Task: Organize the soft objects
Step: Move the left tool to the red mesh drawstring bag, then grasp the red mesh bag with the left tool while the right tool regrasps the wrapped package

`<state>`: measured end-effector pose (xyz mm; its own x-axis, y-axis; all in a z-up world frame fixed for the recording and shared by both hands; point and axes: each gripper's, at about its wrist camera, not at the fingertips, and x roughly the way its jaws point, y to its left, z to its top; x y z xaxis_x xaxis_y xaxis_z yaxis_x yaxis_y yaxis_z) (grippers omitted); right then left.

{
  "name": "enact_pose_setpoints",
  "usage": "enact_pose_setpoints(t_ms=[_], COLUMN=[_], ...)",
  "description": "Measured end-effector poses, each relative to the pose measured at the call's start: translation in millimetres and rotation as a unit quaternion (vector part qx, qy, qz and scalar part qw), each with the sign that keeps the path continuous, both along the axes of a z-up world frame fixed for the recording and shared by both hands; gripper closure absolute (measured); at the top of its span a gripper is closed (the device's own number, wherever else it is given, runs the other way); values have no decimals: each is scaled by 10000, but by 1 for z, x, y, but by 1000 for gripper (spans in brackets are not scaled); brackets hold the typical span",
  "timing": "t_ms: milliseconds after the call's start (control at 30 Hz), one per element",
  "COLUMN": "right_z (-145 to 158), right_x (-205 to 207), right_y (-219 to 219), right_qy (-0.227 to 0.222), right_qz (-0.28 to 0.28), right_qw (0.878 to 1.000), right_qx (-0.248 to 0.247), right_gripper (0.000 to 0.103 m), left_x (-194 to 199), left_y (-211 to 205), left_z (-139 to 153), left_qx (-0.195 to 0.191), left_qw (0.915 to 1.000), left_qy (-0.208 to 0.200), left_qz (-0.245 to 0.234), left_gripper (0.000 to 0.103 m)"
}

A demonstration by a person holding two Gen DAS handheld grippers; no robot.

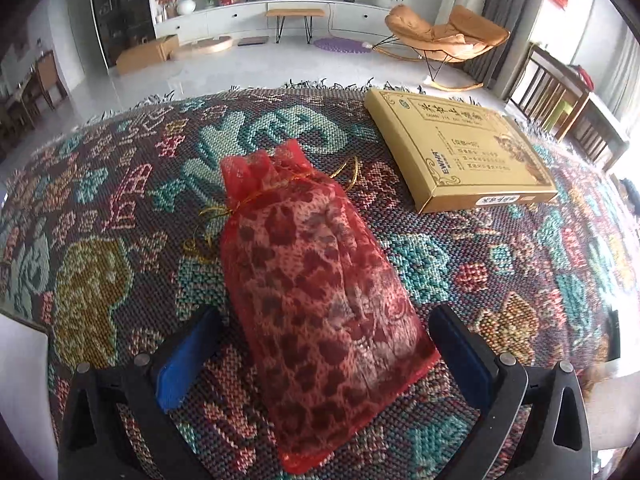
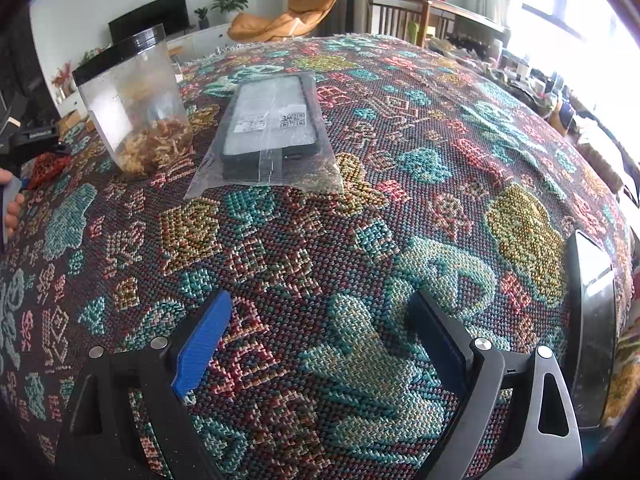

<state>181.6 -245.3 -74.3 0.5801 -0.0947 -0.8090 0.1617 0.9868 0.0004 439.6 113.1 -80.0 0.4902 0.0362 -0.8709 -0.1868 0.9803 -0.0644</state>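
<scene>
A red mesh drawstring pouch (image 1: 312, 292) with a leopard-patterned filling lies on the woven patterned cloth (image 1: 120, 200). Its tied neck with gold cord points away from me. My left gripper (image 1: 326, 328) is open, its blue pads standing on either side of the pouch's near end without pressing it. A flat yellow cardboard box (image 1: 460, 152) rests at the far right of the left wrist view. My right gripper (image 2: 320, 320) is open over bare cloth (image 2: 400, 140) with nothing between its fingers. Ahead of it lie a clear bag holding a dark flat item (image 2: 272, 128) and a clear jar (image 2: 136, 108) of dried bits.
In the right wrist view a hand (image 2: 12, 208) and the red pouch (image 2: 48, 164) show at the far left edge, and a dark metal object (image 2: 592, 320) sits close at the right. Beyond the cloth's fringed edge are a floor, a rocking chair (image 1: 444, 36) and wooden chairs (image 1: 560, 92).
</scene>
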Motion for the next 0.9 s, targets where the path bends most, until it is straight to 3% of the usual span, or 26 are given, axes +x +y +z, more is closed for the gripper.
enact_pose_setpoints(t_ms=[67, 333, 533, 633, 900], right_z=[0, 0, 0, 0, 0], right_x=[0, 0, 0, 0, 0], right_y=[0, 0, 0, 0, 0], right_qy=[1, -2, -2, -2, -2], right_qz=[0, 1, 4, 4, 5], right_qw=[10000, 10000, 10000, 10000, 10000], right_qx=[1, 2, 2, 2, 3], right_gripper=[10, 10, 10, 10, 10], left_x=[2, 2, -20, -18, -17], left_y=[-5, 12, 23, 34, 32], left_z=[-2, 1, 16, 6, 4], left_qx=[293, 162, 57, 97, 232], left_qw=[9994, 9998, 9981, 9987, 9992], left_qy=[-78, -77, -517, -265, -196], left_qz=[-150, -28, 333, 436, 277], left_gripper=[0, 0, 0, 0, 1])
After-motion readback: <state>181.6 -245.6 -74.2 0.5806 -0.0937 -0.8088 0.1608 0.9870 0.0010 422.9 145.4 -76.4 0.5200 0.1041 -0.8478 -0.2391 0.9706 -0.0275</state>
